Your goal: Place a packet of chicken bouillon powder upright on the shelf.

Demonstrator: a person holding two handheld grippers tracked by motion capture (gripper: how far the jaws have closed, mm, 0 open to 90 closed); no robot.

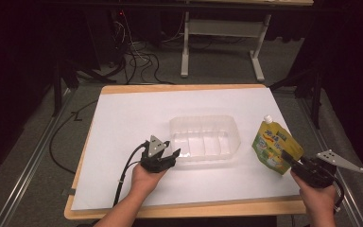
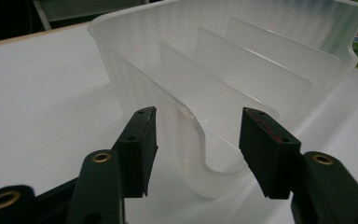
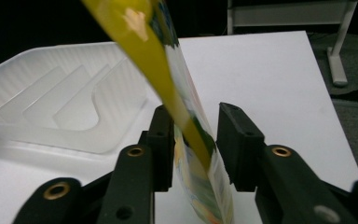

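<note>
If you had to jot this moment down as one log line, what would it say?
left gripper: open, straddling clear plastic divided bin wall | right gripper: around yellow-green spouted pouch, lifted beside bin | white table

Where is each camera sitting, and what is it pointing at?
High view: above the person's side, looking forward and down at the table; forearms, left gripper and right gripper show.
Left gripper view: rides the left gripper, facing the clear divided bin; its jaws straddle the rim.
Right gripper view: rides the right gripper, facing the yellow-green spouted pouch between its jaws.
All share the bin.
</note>
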